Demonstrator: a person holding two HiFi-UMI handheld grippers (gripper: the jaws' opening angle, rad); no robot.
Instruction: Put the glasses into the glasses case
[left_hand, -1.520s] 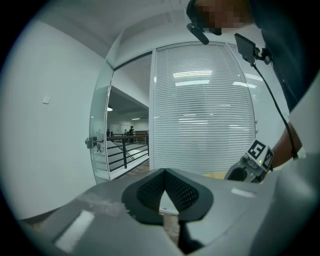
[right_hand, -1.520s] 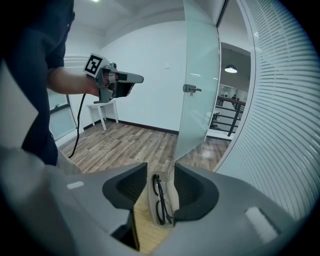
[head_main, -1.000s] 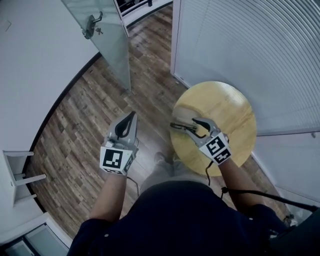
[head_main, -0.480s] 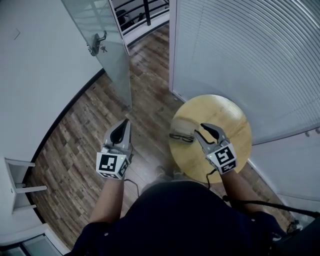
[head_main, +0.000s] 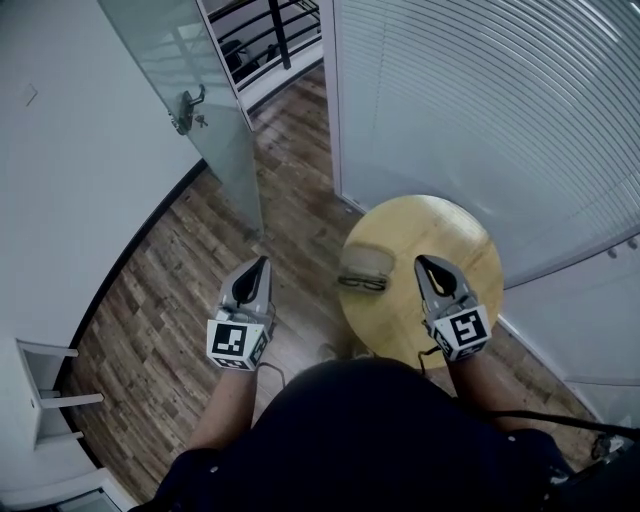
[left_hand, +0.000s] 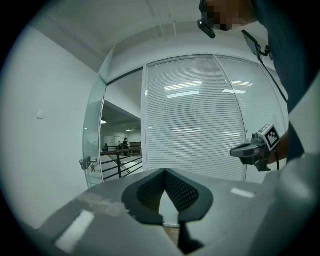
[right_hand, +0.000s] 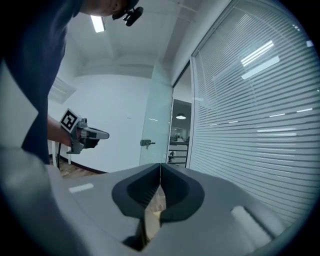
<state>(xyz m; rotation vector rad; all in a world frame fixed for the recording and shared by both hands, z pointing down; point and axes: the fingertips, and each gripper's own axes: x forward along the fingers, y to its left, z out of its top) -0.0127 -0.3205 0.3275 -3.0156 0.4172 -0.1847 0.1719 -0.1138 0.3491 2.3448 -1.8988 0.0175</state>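
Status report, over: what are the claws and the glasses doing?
Left gripper shut, empty. Right gripper just closed, empty. Glasses beside case on table. No obstruction.

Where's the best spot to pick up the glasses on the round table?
Probably the middle of their thin dark frame, from straight above. The glasses lie flat near the table's left edge, right beside the case, leaving little room sideways.
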